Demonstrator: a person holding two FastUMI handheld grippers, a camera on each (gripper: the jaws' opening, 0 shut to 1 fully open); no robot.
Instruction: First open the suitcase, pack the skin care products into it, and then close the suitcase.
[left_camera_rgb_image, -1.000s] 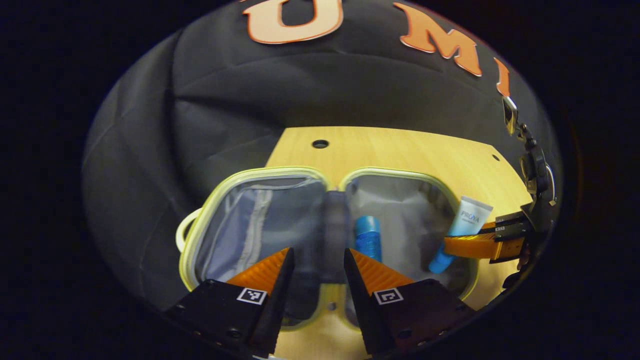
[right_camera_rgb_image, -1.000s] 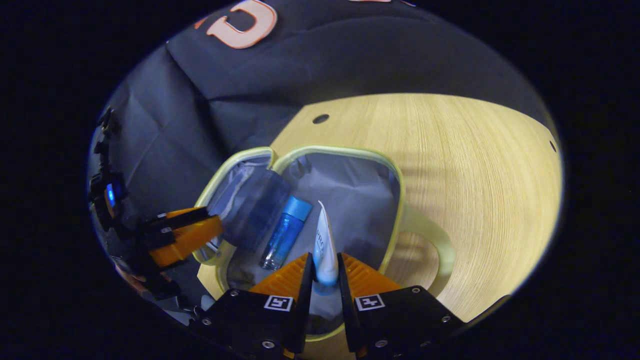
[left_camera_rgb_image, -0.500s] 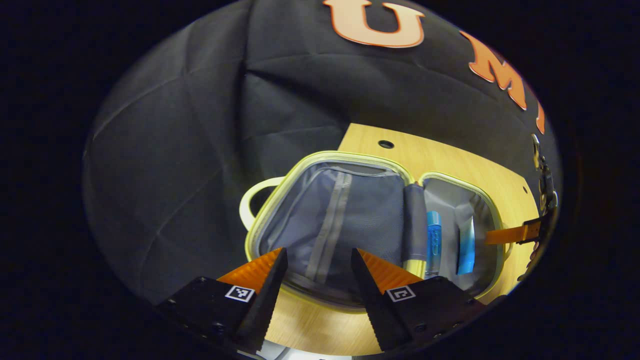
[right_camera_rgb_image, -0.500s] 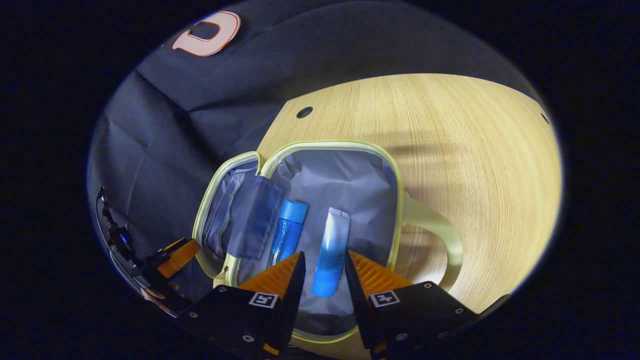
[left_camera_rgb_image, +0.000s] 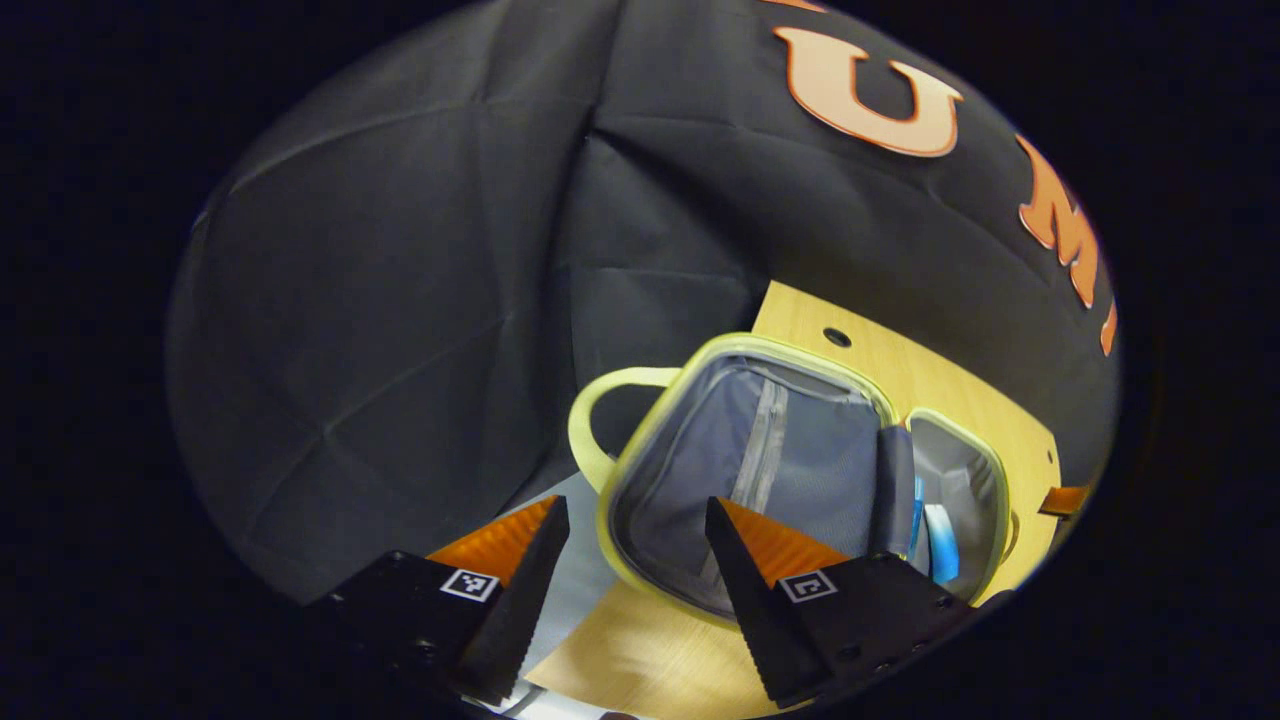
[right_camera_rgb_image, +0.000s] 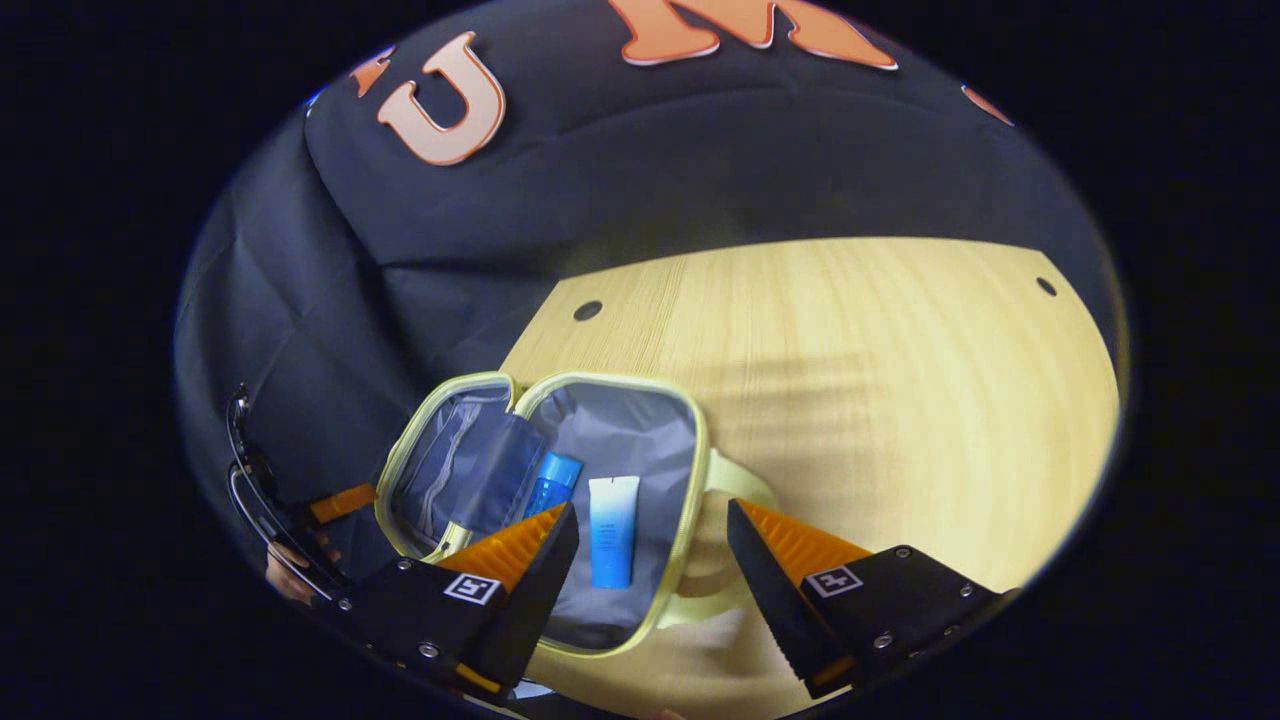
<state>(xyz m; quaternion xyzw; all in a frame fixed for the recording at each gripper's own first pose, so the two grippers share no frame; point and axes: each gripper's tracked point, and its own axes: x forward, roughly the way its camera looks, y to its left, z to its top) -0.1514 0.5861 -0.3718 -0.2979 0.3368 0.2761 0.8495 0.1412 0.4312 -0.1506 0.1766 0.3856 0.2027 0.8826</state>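
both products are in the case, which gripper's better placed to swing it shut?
Left, probably. The left gripper has open jaws straddling the near rim of the suitcase's empty half, ready to fold it over. The right gripper hangs open above the half holding the bottle and tube.

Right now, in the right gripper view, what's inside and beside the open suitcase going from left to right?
Mesh flap → blue bottle → white-and-blue tube → suitcase's yellow handle → bare wooden table.
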